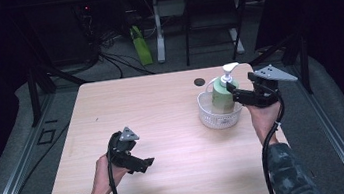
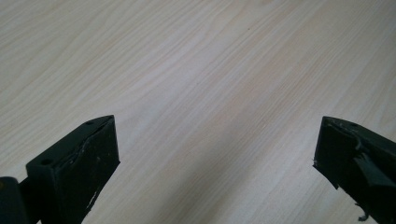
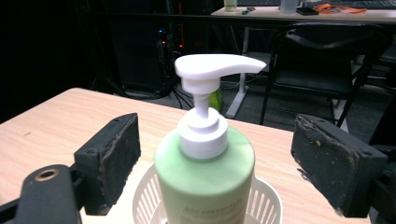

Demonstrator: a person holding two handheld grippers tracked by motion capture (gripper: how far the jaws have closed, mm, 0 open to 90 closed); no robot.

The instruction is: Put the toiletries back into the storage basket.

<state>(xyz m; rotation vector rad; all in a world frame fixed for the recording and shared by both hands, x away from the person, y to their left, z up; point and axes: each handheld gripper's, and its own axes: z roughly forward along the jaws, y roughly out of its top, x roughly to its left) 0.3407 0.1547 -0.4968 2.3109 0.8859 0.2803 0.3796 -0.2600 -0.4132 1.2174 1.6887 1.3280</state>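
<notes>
a green soap bottle [image 1: 222, 95] with a white pump [image 3: 212, 70] is standing upright in a small white basket [image 1: 219, 117] near the far right corner of the surface [image 1: 164, 128]. the right gripper [image 1: 240, 95] is sitting level on the bottle's right side, pointing left at it, and its jaws are standing released, one to either side of the bottle's shoulder with clear gaps and no pad pressing on it. the bottle's long axis is running straight up, across the line of the jaws. the left gripper [image 1: 143, 165] is resting well apart, near the front left part of the surface, its jaws spread wide and grasping nothing, with bare wood between them. the right hand [image 1: 263, 117] is by far the nearer to the bottle.
</notes>
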